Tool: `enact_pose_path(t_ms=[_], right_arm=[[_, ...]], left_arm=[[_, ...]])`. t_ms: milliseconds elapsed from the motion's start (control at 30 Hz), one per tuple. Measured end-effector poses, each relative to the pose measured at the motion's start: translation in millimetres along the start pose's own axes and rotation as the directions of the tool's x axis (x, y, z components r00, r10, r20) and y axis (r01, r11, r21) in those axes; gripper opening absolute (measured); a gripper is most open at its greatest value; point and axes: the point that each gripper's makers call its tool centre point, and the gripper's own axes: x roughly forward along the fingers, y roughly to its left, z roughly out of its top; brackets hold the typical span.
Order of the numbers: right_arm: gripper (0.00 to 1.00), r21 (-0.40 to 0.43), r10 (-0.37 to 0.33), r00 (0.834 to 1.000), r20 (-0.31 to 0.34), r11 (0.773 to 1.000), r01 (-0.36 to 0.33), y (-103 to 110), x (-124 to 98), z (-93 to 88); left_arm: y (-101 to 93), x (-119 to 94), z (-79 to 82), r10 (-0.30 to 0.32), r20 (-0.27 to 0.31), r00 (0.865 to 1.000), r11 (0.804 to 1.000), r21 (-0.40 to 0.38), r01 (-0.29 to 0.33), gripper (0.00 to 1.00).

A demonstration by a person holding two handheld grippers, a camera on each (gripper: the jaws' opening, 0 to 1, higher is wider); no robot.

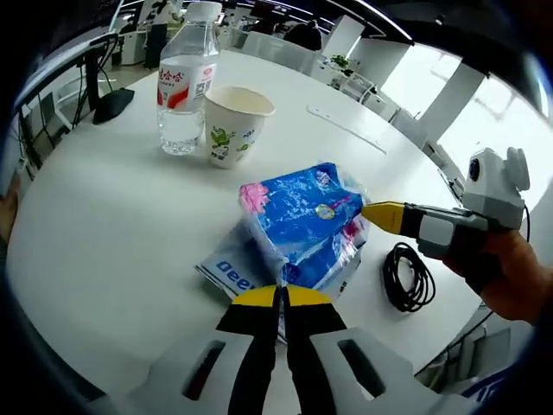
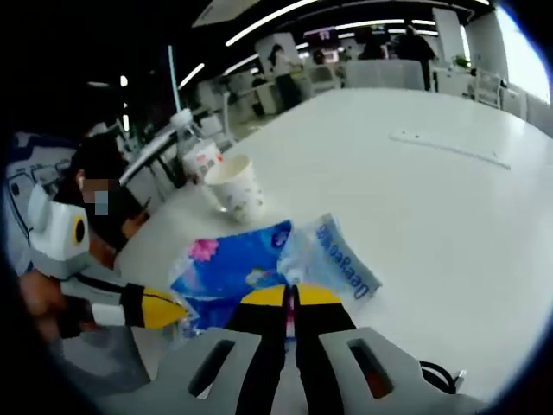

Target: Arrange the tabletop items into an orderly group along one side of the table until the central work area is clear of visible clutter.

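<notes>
- Left gripper [image 1: 281, 298]: jaws drawn together with no gap showing, tips at the near edge of the blue tissue pack [image 1: 302, 229]; they appear to pinch its wrapper, though the contact itself is hidden under the tips.
- Right gripper [image 2: 291, 298]: jaws likewise drawn together at the opposite edge of the same tissue pack [image 2: 233, 268]; in the left gripper view its yellow tip [image 1: 386, 216] touches the pack's far side.
- Flat white packet [image 1: 232, 270] with blue lettering: lies partly under the pack, just ahead of the left jaws.
- Black cable coil [image 1: 408, 277]: on the table [image 1: 104, 251] just beside the pack, to the right of the left jaws.
- Paper cup [image 1: 236, 125] and water bottle [image 1: 186, 82]: upright, close together, well beyond the pack.
- Judgement: the step is relocating the pack with both grippers. Lift level and together, since soft wrapper may slip or tear if the hands pull apart.
- Judgement: clear the packet below before travelling, or it may drag along.
- Judgement: set down near the cup and bottle without knocking them.
</notes>
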Motion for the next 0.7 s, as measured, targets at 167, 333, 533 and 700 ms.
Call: enact_pose_path(t_ms=[167, 333, 533, 700], right_arm=[[0.00, 0.011, -0.005, 1.000, 0.005, 1.000, 0.005, 1, -9, -5.8], [0.00, 0.021, -0.009, 1.000, -0.012, 1.000, 0.010, 3, -21, -20.2], [0.00, 0.055, -0.026, 1.000, -0.005, 0.998, 0.026, 4, -37, -35.1], [0.00, 0.112, -0.027, 1.000, -0.011, 0.993, 0.028, 5, -49, -47.4]], left_arm=[[0.5, -2, 3.9, 0.005, 0.011, 1.000, 1.000, 0.014, -0.005, 0.00], [-0.8, -4, 4.4, 0.004, 0.018, 1.000, 1.000, 0.019, -0.004, 0.00], [-6.9, -5, 2.3, -0.008, 0.018, 1.000, 0.999, 0.044, 0.007, 0.00], [-11.1, -6, 2.1, -0.018, 0.016, 1.000, 0.998, 0.058, 0.017, 0.00]])
